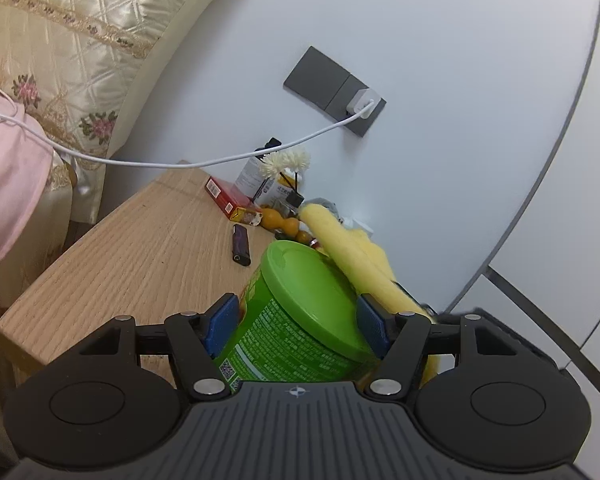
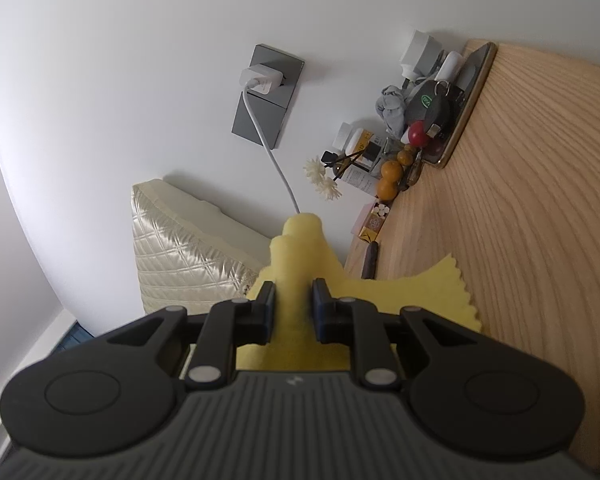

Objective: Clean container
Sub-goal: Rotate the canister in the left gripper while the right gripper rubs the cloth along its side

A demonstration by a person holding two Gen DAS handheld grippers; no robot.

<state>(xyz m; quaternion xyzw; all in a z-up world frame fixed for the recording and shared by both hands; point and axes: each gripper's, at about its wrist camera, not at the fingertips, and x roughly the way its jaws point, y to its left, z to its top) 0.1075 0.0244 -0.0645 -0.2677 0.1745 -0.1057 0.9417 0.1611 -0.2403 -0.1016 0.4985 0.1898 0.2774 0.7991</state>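
My left gripper (image 1: 298,318) is shut on a green container (image 1: 296,320) with a green lid, held above the wooden bedside table (image 1: 140,248). A yellow cloth (image 1: 352,256) lies against the container's right side and lid edge. In the right wrist view my right gripper (image 2: 293,300) is shut on the bunched yellow cloth (image 2: 300,248), whose loose scalloped end hangs over the table (image 2: 520,240). The container is hidden in the right wrist view.
A red box (image 1: 226,198), a purple lighter (image 1: 240,246), orange gourds (image 1: 278,220), bottles and a white flower (image 1: 286,162) crowd the table's back by the wall. A white charger cable (image 1: 180,162) runs from the grey socket (image 1: 334,90). A quilted headboard (image 1: 60,40) stands left.
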